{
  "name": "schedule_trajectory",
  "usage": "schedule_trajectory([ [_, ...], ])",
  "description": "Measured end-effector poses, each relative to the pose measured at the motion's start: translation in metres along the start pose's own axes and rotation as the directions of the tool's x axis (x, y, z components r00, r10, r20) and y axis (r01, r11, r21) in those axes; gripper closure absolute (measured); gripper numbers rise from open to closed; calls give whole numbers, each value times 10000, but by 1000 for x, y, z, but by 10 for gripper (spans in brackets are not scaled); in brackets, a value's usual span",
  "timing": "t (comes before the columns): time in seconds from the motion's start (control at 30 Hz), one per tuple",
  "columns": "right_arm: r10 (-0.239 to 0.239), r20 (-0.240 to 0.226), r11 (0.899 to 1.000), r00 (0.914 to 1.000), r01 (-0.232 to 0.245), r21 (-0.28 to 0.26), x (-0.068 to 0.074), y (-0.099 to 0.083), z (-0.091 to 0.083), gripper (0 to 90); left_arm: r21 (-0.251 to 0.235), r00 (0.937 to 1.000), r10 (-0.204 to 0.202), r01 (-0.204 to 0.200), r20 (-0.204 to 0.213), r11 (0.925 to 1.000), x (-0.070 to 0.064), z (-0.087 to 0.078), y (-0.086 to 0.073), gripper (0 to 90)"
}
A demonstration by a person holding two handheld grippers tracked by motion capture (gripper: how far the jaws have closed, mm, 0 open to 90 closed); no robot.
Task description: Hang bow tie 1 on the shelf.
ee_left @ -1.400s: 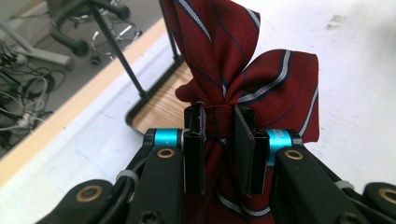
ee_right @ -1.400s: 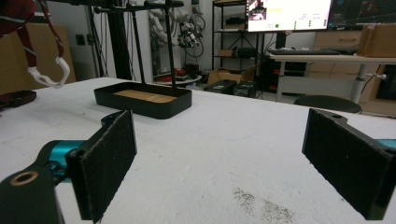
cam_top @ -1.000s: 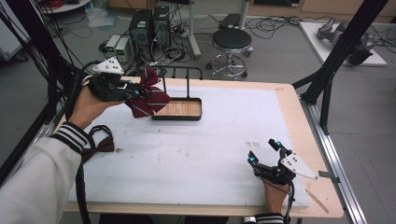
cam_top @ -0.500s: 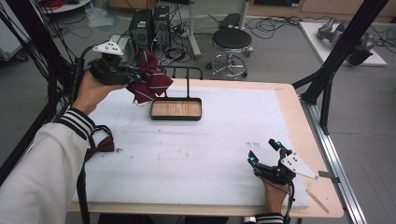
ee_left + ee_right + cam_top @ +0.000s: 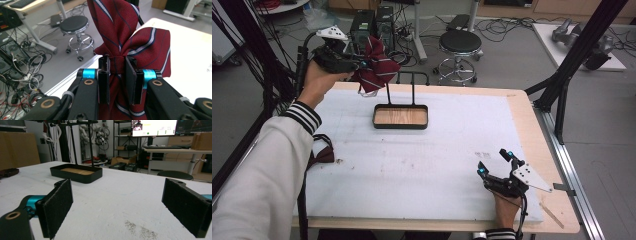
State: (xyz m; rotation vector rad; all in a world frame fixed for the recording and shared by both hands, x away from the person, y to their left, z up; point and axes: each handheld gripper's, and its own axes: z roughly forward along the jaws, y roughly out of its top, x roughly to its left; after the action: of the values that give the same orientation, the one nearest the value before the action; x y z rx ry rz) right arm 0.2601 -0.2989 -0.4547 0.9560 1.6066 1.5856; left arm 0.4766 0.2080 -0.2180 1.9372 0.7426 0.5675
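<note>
The red striped bow tie [image 5: 125,42] is up in the air beyond the far left corner of the bench [image 5: 422,165], pinched at its centre knot by the left tool [image 5: 117,75], whose pads are clamped on the knot with the wings fanning out above and the rest hanging below. In the high view the bow tie [image 5: 374,62] hangs level with the top bar of the black stand [image 5: 412,75] and just to its left — apart from it, as far as I can tell. The stand rises from a black tray with a wooden floor [image 5: 401,117], near the bench's far edge.

The step in hand looks like carrying the tie to the stand to hang it. The next move calls for bringing the tie's loop or strap over the bar without snagging, then easing the grip off.

The right tool [image 5: 496,169] rests at the near right of the bench, pads wide apart and holding nothing. A second, darker bow tie [image 5: 322,154] lies at the left edge — likely next.
</note>
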Motion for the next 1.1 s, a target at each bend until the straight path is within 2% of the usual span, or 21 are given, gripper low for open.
schedule_trajectory([
  [0.27, 34, -23, 10000, 10000, -34, 24, 0, 0, 0, 91, -260, 9971, -488, 474, -587, 9985, 12, 4, -4, 747],
  [0.37, 20, -20, 10000, 10000, -20, 19, 0, 0, 0, 91, -431, 9943, -681, 647, -821, 9970, 16, 2, -8, 747],
  [0.5, 8, -16, 10000, 10000, -8, 26, 0, 0, 0, 91, -383, 9905, -871, 834, -1060, 9958, 20, 0, -17, 747],
  [0.7, -10, -16, 10000, 10000, 10, 26, 0, 0, 0, 91, -372, 9859, -1208, 1172, -1161, 9924, 26, -6, -34, 747],
  [1.1, -43, 16, 10000, 10000, 43, 18, 1, 0, 0, 91, -268, 9813, -1663, 1645, -971, 9860, 32, -10, -68, 747],
])
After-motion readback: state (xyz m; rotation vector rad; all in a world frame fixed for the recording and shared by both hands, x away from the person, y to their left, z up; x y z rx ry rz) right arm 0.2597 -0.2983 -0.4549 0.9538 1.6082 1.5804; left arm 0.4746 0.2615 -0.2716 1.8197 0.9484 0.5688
